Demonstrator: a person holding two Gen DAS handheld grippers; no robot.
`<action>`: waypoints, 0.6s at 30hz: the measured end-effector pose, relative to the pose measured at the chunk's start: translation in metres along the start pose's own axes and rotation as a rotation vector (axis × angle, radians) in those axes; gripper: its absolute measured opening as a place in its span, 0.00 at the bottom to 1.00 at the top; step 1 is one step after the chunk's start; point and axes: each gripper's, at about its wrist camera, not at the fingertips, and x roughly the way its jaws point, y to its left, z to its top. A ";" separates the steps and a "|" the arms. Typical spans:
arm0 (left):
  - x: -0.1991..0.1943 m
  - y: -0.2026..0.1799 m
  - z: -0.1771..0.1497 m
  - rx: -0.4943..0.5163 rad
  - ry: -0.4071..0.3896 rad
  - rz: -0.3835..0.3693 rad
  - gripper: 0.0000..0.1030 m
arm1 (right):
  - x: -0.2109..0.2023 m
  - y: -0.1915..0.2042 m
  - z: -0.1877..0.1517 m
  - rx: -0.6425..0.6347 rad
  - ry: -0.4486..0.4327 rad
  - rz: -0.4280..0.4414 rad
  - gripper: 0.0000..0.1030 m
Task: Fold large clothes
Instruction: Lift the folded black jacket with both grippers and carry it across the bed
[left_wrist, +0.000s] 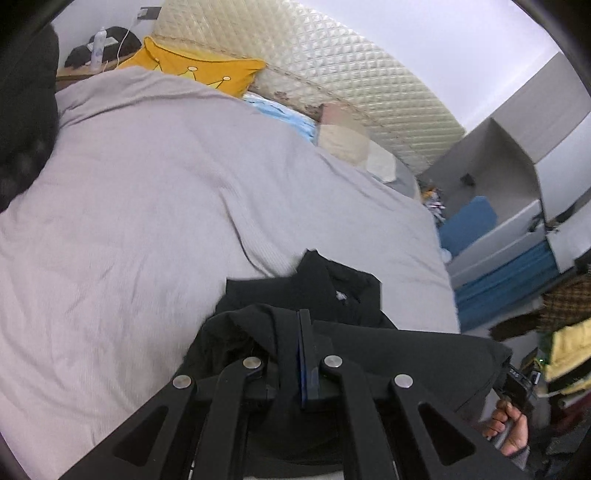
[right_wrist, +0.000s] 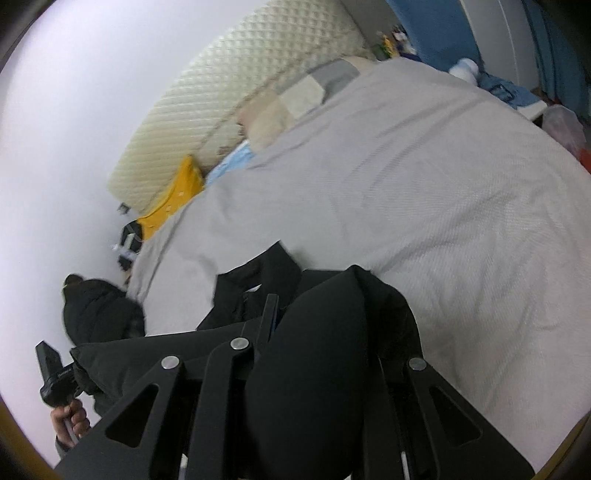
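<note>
A black garment (left_wrist: 343, 295) hangs between both grippers at the near edge of a bed with a grey cover (left_wrist: 166, 192). Its collar end lies on the cover. My left gripper (left_wrist: 304, 325) is shut on a fold of the black garment, fabric draped over its fingers. My right gripper (right_wrist: 271, 310) is shut on the garment (right_wrist: 321, 350) too, with cloth bulging over the jaws and hiding the right finger. In the left wrist view the other hand (left_wrist: 508, 424) holds the right gripper at the lower right. The grey cover also shows in the right wrist view (right_wrist: 406, 184).
A yellow pillow (left_wrist: 192, 70), a blue cloth (left_wrist: 291, 118) and beige pillows (left_wrist: 347, 140) lie by the quilted headboard (left_wrist: 332, 66). A dark coat (right_wrist: 99, 310) sits at the bed's left side. Shelves with blue items (left_wrist: 509, 240) and piled clothes (left_wrist: 565, 347) stand right.
</note>
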 end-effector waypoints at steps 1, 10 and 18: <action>0.010 -0.002 0.004 0.003 0.001 0.015 0.05 | 0.012 -0.003 0.005 0.010 0.010 -0.014 0.16; 0.121 0.000 0.034 0.033 0.060 0.125 0.06 | 0.109 -0.036 0.035 0.064 0.098 -0.085 0.16; 0.194 0.006 0.051 0.038 0.100 0.159 0.07 | 0.174 -0.059 0.053 0.087 0.154 -0.108 0.16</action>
